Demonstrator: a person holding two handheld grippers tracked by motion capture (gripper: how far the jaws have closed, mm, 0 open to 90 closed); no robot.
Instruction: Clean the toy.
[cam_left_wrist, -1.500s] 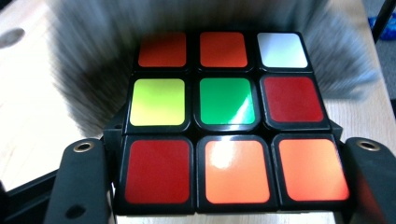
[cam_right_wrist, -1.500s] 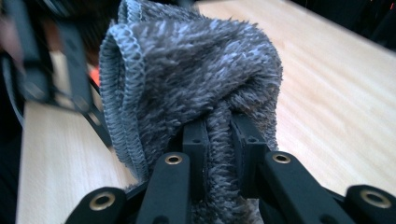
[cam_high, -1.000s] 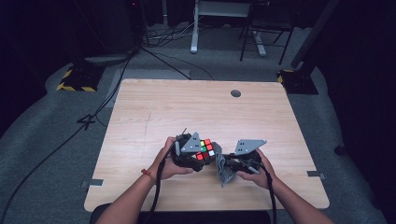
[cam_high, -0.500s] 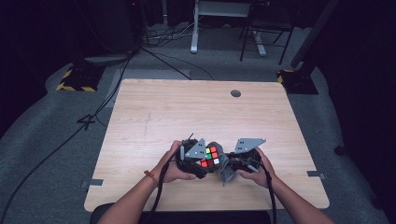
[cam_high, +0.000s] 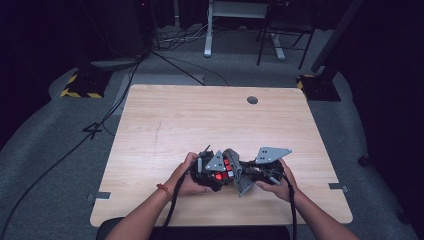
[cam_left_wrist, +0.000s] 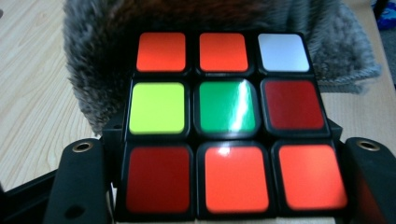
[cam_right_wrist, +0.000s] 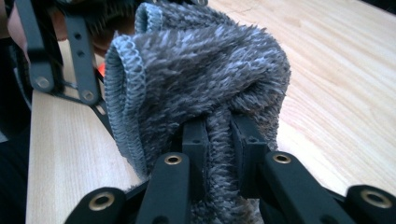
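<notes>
While both hands work low at the near edge of the wooden table (cam_high: 200, 120), the high view puts the left gripper (cam_high: 212, 172) and right gripper (cam_high: 250, 175) close together, nearly touching. Between them sits a puzzle cube (cam_high: 224, 170), a few red and white stickers glowing under the left gripper's grey plate. A grey fuzzy cloth (cam_high: 239, 176) lies against the cube's right side and drapes toward the table. Jaw tips are too small and too crowded here to read. No writing legible on the table; a dark round grommet (cam_high: 252, 100) sits near the far edge. Floor beyond is dim, with cables and yellow-black striped blocks (cam_high: 80, 90).

Left gripper view: the cube (cam_left_wrist: 229, 126) is held between the two black jaws, which press on its lower sides; left gripper (cam_left_wrist: 224, 186) pinching the cube. Facing stickers, top row: orange, orange, white. Middle: yellow-green, green, dark red. Bottom: dark red, orange, orange. No logo or print on any sticker; glare streaks the green centre. Cloth (cam_left_wrist: 93, 56) rises behind the cube, blurred, touching its upper edge; the cube's other faces are hidden. Bottom row is cut off by the frame edge.

Right gripper view: right gripper (cam_right_wrist: 217, 140) with jaws pressed together on a fold of the cloth (cam_right_wrist: 201, 74), pile squeezed between the pads. Stitched hem (cam_right_wrist: 126, 79) visible at left. Behind it, the left gripper's black linkage (cam_right_wrist: 60, 56) and a sliver of orange, cube mostly hidden by cloth. No tag or label seen on the cloth.
</notes>
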